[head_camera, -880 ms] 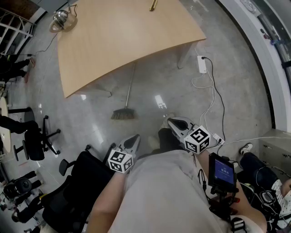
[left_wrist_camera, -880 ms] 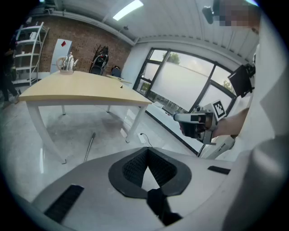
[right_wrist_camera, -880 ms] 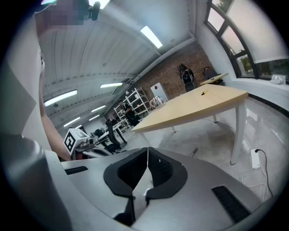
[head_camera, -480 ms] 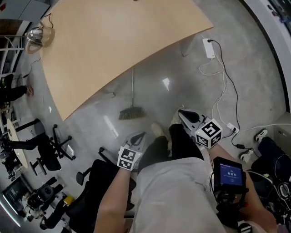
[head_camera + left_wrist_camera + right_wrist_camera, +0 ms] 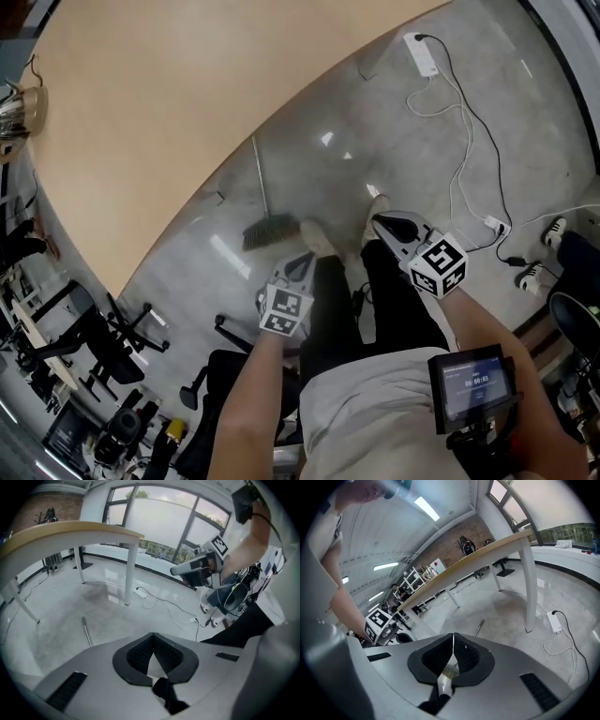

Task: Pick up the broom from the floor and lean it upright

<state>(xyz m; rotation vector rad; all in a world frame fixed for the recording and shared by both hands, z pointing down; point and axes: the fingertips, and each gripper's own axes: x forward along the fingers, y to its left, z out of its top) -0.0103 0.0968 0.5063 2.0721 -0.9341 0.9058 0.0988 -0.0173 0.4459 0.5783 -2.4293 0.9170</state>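
Left gripper: your left gripper [image 5: 298,264] has its jaws pressed together on nothing and hangs above the floor.
Right gripper: your right gripper [image 5: 382,223] also has its jaws closed together, empty.
Broom: the grey-bristled broom with a thin metal handle [image 5: 270,231] lies flat on the polished grey floor [image 5: 394,141]. It is at 11 o'clock from your left gripper and touches neither gripper.
Handle: it points to 12 o'clock, reaching the edge of the light wooden table [image 5: 141,112].
Shoe: your white shoe [image 5: 319,240] sits just beside the brush head, at its 3 o'clock.
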